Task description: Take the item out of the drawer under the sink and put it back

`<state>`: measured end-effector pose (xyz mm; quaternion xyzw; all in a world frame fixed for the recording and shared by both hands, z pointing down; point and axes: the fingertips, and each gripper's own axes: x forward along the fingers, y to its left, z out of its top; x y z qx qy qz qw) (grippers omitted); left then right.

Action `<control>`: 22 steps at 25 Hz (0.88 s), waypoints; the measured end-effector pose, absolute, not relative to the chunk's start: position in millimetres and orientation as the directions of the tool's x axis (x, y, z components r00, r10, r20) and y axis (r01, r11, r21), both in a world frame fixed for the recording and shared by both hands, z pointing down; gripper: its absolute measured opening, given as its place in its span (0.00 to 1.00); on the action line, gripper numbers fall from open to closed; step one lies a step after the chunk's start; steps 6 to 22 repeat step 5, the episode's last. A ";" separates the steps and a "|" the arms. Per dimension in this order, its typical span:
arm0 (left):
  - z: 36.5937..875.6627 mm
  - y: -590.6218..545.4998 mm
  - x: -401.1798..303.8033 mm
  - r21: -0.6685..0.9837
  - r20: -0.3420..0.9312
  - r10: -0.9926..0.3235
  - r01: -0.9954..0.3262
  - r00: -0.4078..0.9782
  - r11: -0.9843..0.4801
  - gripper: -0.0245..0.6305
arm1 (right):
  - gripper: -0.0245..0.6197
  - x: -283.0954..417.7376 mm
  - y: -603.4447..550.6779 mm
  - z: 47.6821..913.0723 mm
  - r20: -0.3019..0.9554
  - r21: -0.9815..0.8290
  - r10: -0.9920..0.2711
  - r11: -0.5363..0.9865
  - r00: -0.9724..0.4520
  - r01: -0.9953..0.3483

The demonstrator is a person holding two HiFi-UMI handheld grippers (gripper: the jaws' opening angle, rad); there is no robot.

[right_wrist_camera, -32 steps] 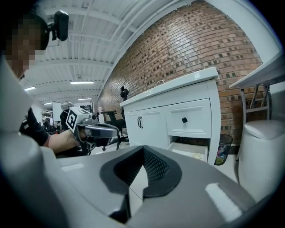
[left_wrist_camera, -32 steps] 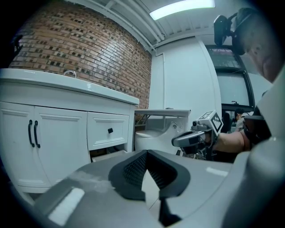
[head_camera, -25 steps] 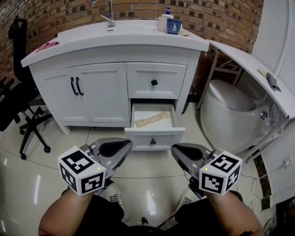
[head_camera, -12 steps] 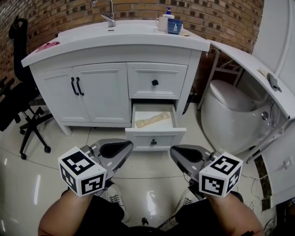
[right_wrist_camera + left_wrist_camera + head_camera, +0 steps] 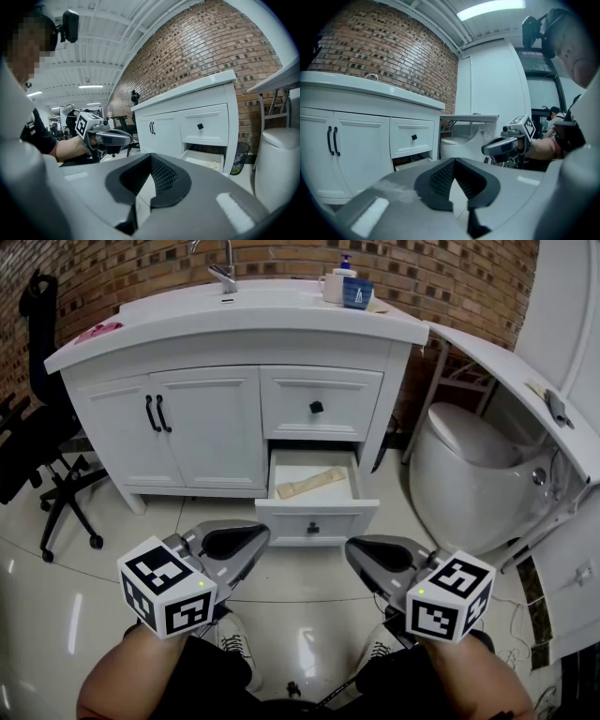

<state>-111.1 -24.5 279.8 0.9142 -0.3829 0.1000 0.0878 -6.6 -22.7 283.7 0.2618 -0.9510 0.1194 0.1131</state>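
Observation:
The lower drawer (image 5: 317, 514) of the white sink cabinet stands pulled open. A flat tan item (image 5: 313, 484) lies inside it, set at a slant. Both grippers hover over the floor in front of the drawer, short of its front panel. My left gripper (image 5: 247, 542) is shut with nothing in it, and its pads (image 5: 443, 180) meet at the tip. My right gripper (image 5: 360, 553) is also shut and empty. From the right gripper view, the open drawer (image 5: 205, 161) shows low on the cabinet, with the tan item (image 5: 213, 164) just visible inside.
The upper drawer (image 5: 319, 405) and the double doors (image 5: 178, 432) are closed. A faucet (image 5: 219, 270), a soap bottle and a blue cup (image 5: 355, 292) stand on the counter. A toilet (image 5: 473, 470) sits on the right, a black office chair (image 5: 37, 456) on the left.
Both grippers stay almost where they were; the right one has sunk a touch. The drawer and the item have not moved.

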 end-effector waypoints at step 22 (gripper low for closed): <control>282.0 -24.9 -109.7 0.076 0.251 -0.674 -0.708 0.695 -0.702 0.05 | 0.04 -6.3 -22.2 282.7 0.274 -0.168 -0.466 0.838 -0.841 -0.519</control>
